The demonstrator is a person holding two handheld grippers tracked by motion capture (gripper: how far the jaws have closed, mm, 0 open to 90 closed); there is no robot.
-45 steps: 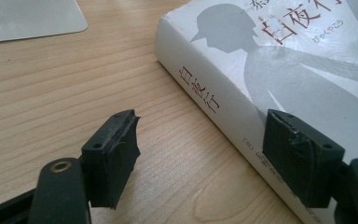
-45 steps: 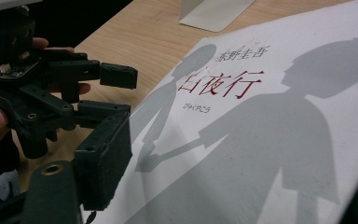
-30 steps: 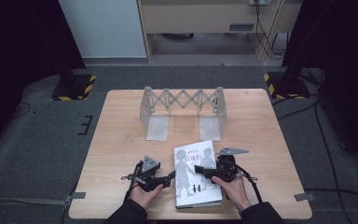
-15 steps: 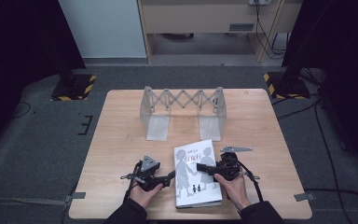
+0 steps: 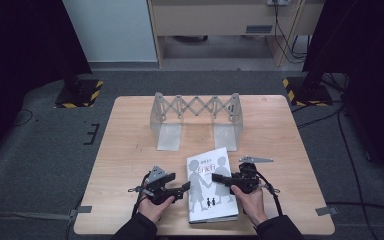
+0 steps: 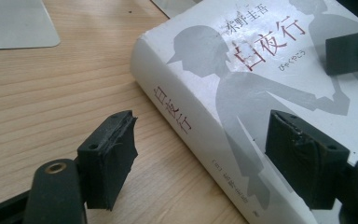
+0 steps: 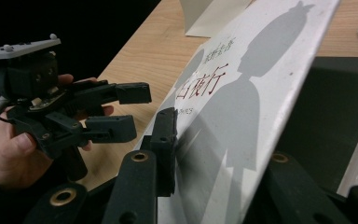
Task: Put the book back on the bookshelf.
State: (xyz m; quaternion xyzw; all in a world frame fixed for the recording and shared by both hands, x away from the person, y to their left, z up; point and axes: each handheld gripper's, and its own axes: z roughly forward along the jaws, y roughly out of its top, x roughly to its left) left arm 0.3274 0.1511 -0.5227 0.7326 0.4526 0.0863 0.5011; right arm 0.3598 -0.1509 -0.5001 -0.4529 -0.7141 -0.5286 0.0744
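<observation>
Pale wooden counter (image 5: 130,150) on grey carpet: a white hardcover book (image 5: 211,187) lies at its near edge. The right gripper (image 5: 220,179) has just been closing, its jaws pinching the lifted front cover. The left gripper (image 5: 182,189) waits with jaws parted beside the spine, touching nothing. An expanding metal rack (image 5: 196,112) stands behind.

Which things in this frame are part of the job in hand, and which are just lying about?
In use:
- white book
- right gripper, jaws just closing on the book's cover
- left gripper, open at the book's spine

Lying about:
- metal accordion rack, farther back on the table
</observation>
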